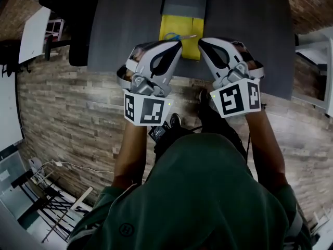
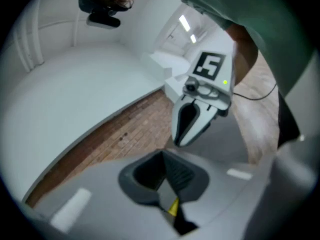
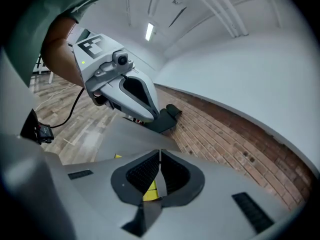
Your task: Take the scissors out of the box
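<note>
The left gripper (image 1: 178,45) has its jaws pressed together pad to pad, and the right gripper (image 1: 204,41) is closed the same way. Neither grips anything. They are held side by side just over the near edge of the dark grey table (image 1: 125,30), noses angled in toward each other with a narrow gap between them.

Straight ahead of the two tips lies the open yellow box (image 1: 177,24). Its near end comes close to the table edge and is partly covered by the gripper noses. The scissors (image 1: 180,36) lie inside it, crosswise, with the blue handles to the left and the blades pointing right, apart from both grippers. A grey lid (image 1: 185,5) sits at the far end of the box.

The tabletop stretches wide on both sides of the box. A black chair (image 1: 78,20) stands off the table's left side, and plank floor (image 1: 67,113) runs under the person.

Only the head view shows the scissors and the whole box. Each gripper view shows just a sliver of yellow below its own closed tips, and the other gripper from the side with its marker cube. The right gripper view adds a brick wall (image 3: 240,139) and ceiling lights (image 3: 149,31), and it is sharp, while the left gripper view is blurred
</note>
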Demonstrator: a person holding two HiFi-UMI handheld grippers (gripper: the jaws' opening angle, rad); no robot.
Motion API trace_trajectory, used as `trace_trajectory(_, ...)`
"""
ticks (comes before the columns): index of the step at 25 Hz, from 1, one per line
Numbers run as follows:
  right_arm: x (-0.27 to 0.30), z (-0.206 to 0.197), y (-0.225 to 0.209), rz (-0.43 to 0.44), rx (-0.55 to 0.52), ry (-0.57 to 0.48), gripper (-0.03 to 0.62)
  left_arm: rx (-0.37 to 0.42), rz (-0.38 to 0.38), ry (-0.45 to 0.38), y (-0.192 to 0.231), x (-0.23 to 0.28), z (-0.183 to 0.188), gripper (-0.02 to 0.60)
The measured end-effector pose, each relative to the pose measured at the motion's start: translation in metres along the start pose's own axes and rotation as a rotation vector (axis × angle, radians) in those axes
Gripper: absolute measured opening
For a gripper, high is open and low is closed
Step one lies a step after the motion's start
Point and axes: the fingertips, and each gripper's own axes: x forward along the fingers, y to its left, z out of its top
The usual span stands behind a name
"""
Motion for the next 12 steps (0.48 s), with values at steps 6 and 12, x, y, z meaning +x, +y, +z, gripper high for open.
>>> trace_trajectory(6,0.070,-0.041,0.008,0.158,-0.010,0.026,0.009,-0.072,0.020,0.074,0.005,0.026,-0.049,0.000)
trace_trajectory(12,0.125,-0.075,0.032,0.334,0.005,0.072,0.009,-0.148,0.037,0.143,0.002,0.043,-0.098,0.000)
